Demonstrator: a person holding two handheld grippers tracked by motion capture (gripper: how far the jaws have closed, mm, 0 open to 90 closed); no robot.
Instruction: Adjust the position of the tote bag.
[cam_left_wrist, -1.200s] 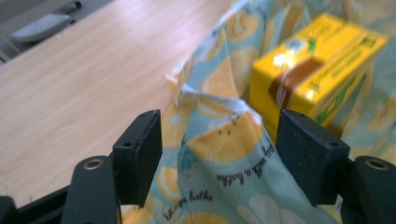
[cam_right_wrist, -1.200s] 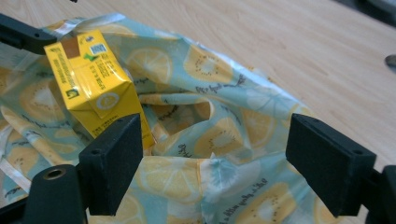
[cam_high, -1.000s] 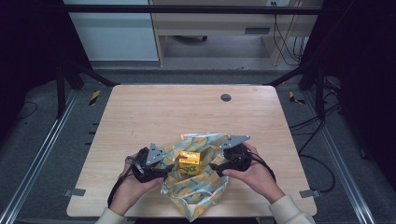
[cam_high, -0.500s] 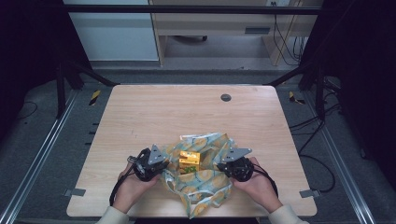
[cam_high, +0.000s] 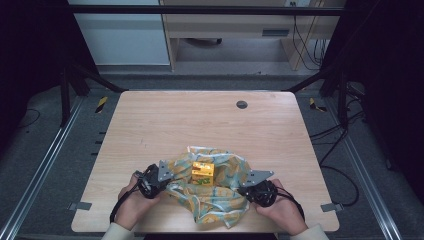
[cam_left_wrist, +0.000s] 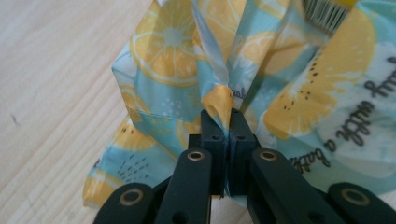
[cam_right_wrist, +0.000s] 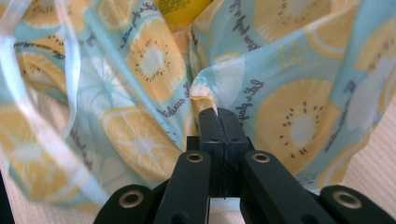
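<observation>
Left gripper (cam_left_wrist: 223, 123): your jaws are clenched on a gathered fold of the lemon-print bag (cam_left_wrist: 289, 88).
Right gripper (cam_right_wrist: 218, 122): your jaws pinch the bag's opposite edge.
Bag: spread between both grippers, near the tabletop's (cam_high: 200, 120) near edge.
Yellow box (cam_high: 203, 173): sits in the bag, between your grippers.

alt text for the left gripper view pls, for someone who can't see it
The left gripper's two black jaws are shut on a bunched fold of a thin light-blue plastic bag printed with yellow lemon slices, seen close up. Pale wooden table shows to the left of the bag, and dark script lettering runs along the bag's right side.
</observation>
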